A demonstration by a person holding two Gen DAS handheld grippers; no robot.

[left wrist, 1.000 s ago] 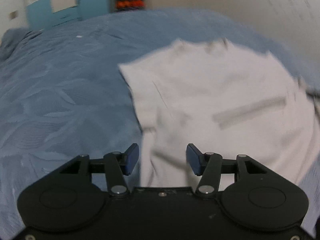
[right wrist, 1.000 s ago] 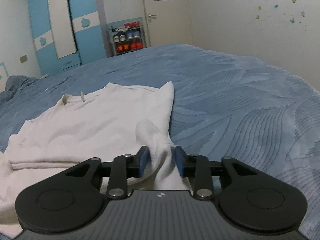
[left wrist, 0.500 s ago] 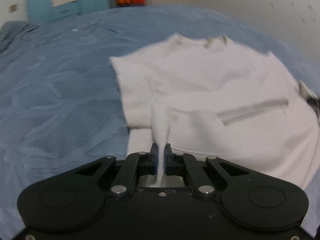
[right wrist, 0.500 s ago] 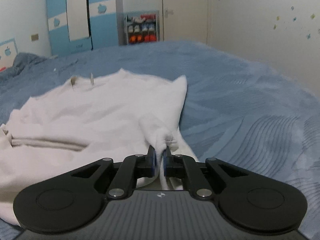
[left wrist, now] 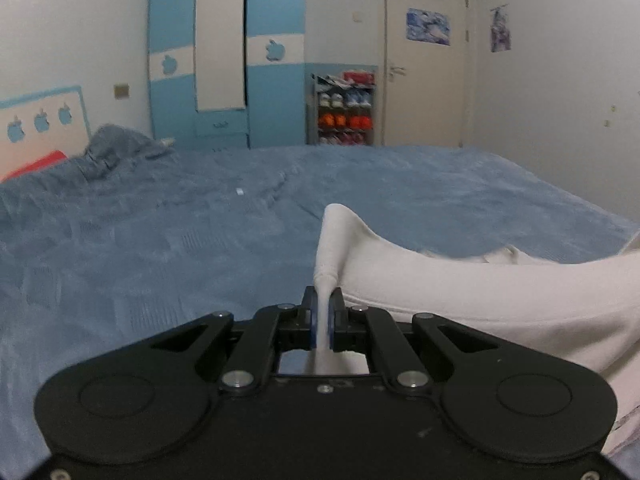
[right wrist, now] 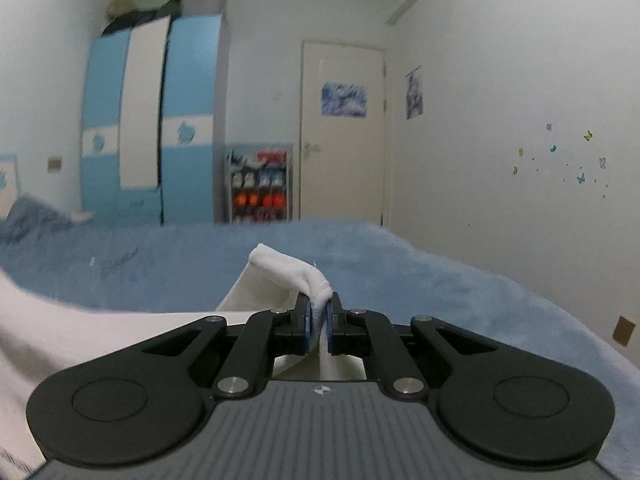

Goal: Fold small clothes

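Left tongs [left wrist: 321, 320] clamped tight on bunched edge of white garment [left wrist: 480, 292]; cloth peaks at 12 o'clock of pads, rest stretches toward 3 o'clock above blue bedspread [left wrist: 160, 240]. Right tongs [right wrist: 319, 320] pinched on another fold of white garment [right wrist: 280, 272], cloth trailing toward 9 o'clock. Wardrobe [right wrist: 152, 128], shoe rack [right wrist: 260, 188], door [right wrist: 344, 132] at 12 o'clock beyond bed.

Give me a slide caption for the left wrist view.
Left hand-held gripper pinching a white cotton garment above the blue textured bedspread.
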